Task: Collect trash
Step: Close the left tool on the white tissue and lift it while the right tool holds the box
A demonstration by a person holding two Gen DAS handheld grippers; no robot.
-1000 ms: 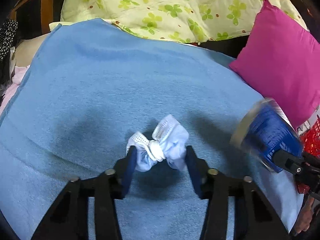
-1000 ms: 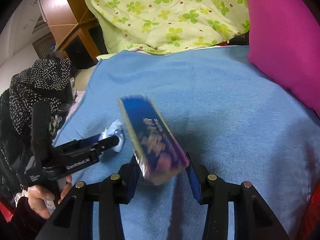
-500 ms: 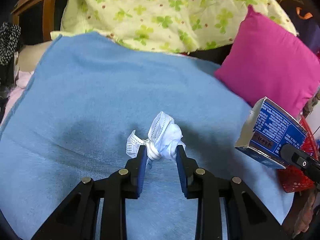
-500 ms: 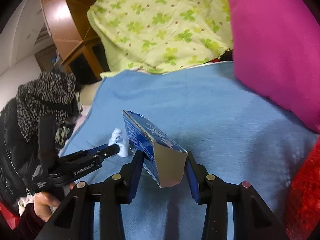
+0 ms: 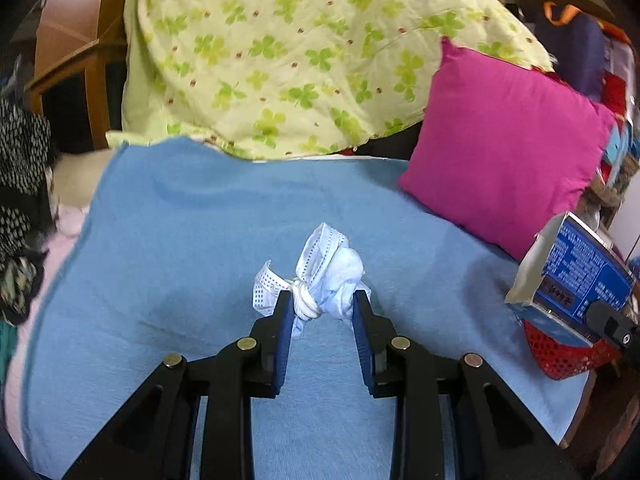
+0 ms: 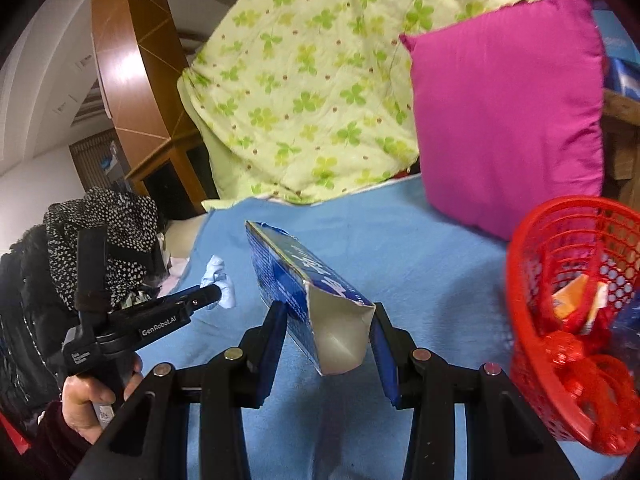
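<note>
My left gripper [image 5: 322, 300] is shut on a knotted white face mask [image 5: 320, 276] and holds it above the blue blanket [image 5: 180, 248]. My right gripper [image 6: 328, 312] is shut on an opened blue carton [image 6: 304, 280], lifted off the blanket. The carton also shows in the left wrist view [image 5: 576, 272], over the red mesh basket [image 5: 560, 344]. In the right wrist view the basket [image 6: 560, 280] stands to the right of the carton with orange and red trash inside. The left gripper [image 6: 208, 296] with the mask [image 6: 218, 284] is to the carton's left.
A magenta pillow [image 5: 508, 140] leans at the blanket's right back. A green clover-print quilt [image 5: 300, 48] is heaped behind. Black dotted clothing [image 6: 100, 232] lies off the left edge. A wooden bed frame [image 6: 132, 72] rises at the back left.
My left gripper closed on the mask and lifted it. My right gripper carried the carton up and rightwards toward the red basket, which has come into view.
</note>
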